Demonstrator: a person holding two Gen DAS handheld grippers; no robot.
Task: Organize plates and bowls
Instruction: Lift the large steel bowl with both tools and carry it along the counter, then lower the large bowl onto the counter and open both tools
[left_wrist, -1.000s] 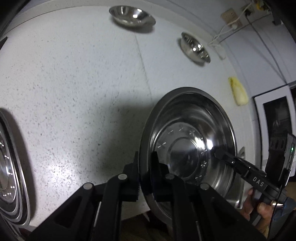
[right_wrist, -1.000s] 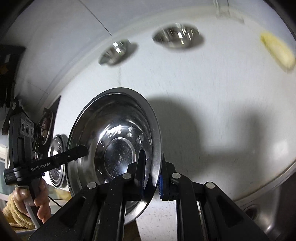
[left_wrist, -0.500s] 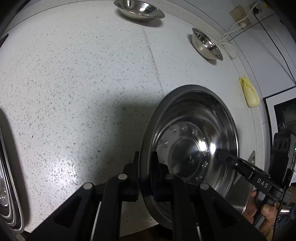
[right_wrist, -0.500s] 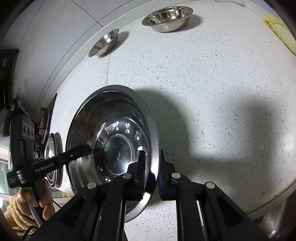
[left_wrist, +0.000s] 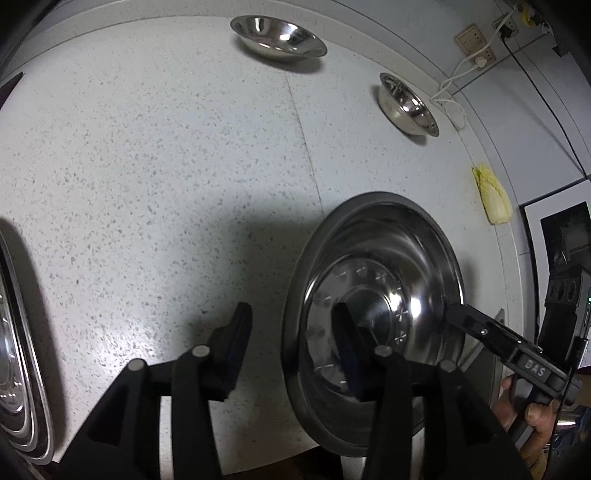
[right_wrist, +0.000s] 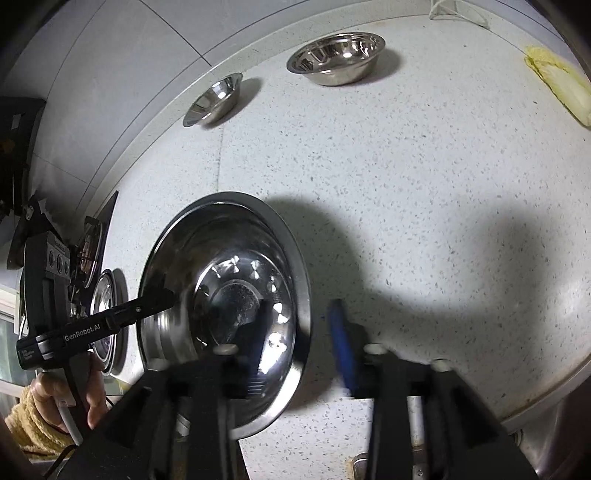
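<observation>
A large steel bowl (left_wrist: 380, 295) sits on the speckled white counter near its front edge; it also shows in the right wrist view (right_wrist: 225, 295). My left gripper (left_wrist: 291, 343) is open, its fingers straddling the bowl's left rim without clamping. My right gripper (right_wrist: 299, 339) is open too, its fingers either side of the bowl's right rim. A shallow steel bowl (left_wrist: 279, 37) and a smaller deep bowl (left_wrist: 408, 105) stand at the back of the counter. A stack of steel plates (left_wrist: 14, 369) lies at the far left.
A yellow cloth (left_wrist: 493, 197) lies on the counter to the right. A wall socket with white cable (left_wrist: 474, 40) is behind. A black appliance (left_wrist: 565, 236) stands at the far right. The counter's front edge (right_wrist: 332, 424) is close below the grippers.
Both grippers were shut on the large bowl's rim, holding it above the counter. Now both have opened and the bowl rests on the counter.
</observation>
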